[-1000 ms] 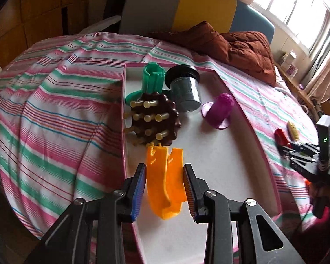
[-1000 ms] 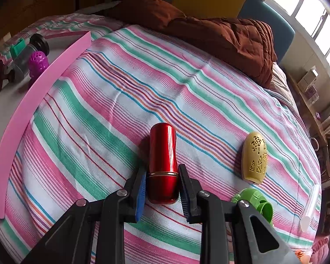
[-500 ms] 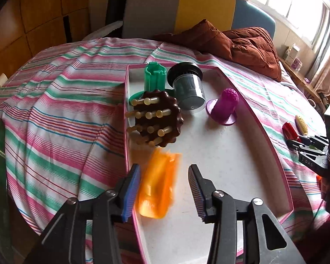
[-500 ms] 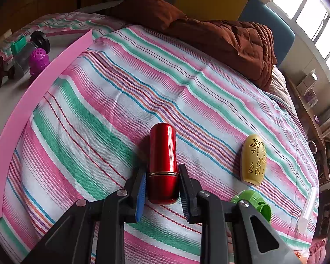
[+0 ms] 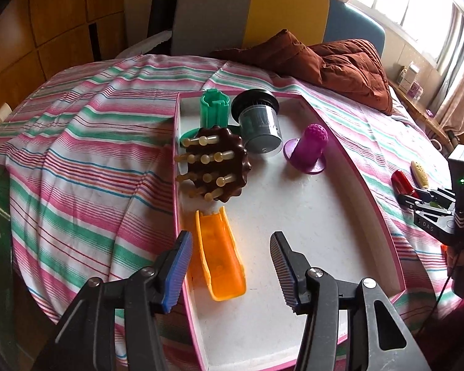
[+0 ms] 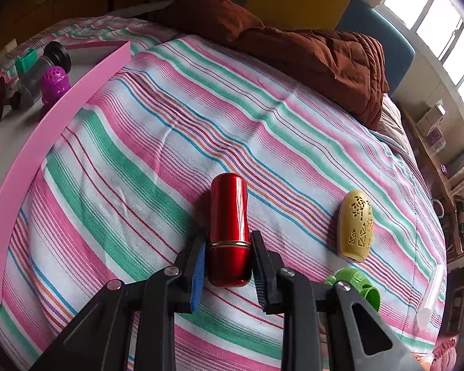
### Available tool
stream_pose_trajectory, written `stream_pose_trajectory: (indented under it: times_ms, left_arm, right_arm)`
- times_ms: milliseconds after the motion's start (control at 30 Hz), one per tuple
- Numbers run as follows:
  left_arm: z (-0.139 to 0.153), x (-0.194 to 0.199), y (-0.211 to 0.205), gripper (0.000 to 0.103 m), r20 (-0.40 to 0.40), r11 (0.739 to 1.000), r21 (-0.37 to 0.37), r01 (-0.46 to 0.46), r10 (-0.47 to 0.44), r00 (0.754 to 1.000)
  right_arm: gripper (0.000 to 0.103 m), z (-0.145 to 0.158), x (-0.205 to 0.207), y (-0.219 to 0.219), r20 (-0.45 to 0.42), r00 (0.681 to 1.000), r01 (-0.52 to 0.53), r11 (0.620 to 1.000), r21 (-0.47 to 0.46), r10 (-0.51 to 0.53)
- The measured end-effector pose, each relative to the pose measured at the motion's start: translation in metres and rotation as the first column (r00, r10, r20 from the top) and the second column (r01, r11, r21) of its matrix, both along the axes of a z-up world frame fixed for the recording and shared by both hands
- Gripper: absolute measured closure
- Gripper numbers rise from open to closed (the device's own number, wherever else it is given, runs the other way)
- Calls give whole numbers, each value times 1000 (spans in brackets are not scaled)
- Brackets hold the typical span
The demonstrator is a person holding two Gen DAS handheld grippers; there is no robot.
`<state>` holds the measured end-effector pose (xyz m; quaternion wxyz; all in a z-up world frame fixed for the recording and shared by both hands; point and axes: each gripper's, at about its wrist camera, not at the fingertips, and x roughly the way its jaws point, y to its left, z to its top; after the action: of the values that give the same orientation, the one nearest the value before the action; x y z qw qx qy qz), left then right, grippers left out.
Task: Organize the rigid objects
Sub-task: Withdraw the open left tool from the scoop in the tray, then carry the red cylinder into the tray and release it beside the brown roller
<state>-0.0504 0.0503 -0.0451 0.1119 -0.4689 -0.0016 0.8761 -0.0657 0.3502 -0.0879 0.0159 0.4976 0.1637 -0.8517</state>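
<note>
You are getting daylight pouring in from the windows [image 5: 417, 3] at two o'clock, blowing out to white glare there. It is leaving the wood panelling [image 5: 46, 31] at ten o'clock dim. The red cylinder [image 6: 229, 228] is throwing a soft shadow toward nine o'clock. Fisheye distortion is bending the edges and darkening the corners; focus is staying sharp.

Your left wrist camera looks steeply down along its gripper [image 5: 230, 258], close over the near end of the pink-rimmed tray [image 5: 375, 191] on the striped bed [image 5: 86, 142], facing the headboard. Your right wrist camera tilts down over its own gripper [image 6: 229, 264], close above the bedspread. Both views share the tray, the brown quilt [image 6: 318, 52] and the red cylinder [image 6: 229, 228].
</note>
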Motion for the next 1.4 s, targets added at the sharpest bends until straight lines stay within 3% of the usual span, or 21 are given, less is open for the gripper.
stream_pose_trajectory:
  times_ms: [67,167,433,1067,1167,1400]
  left_arm:
    - [4,3,1,49,-15,1000,-13,-5,5,1000]
    - [9,7,-2,37,-36,999,-29,-25,24,999]
    - [6,10,-13,37,-19,998,-37,-54,53,998]
    - [22,24,-21,37,-65,993,-62,-97,93,994]
    - [24,26,-21,36,-84,991,-79,-108,101,991]
    - [21,25,-31,31,-67,991,-39,-125,123,990]
  right_arm:
    - [76,0,0,0,0,1000,1,1000,0,-1]
    - [76,0,0,0,0,1000,0,1000,2,0]
    - [76,0,-2,0,-5,1000,-3,1000,17,3]
    - [76,-1,-5,2,-8,1000,1,1000,26,-1]
    - [76,-1,-4,0,-4,1000,27,999,24,-27]
    - [77,5,-1,-7,28,989,147,989,-1,-147]
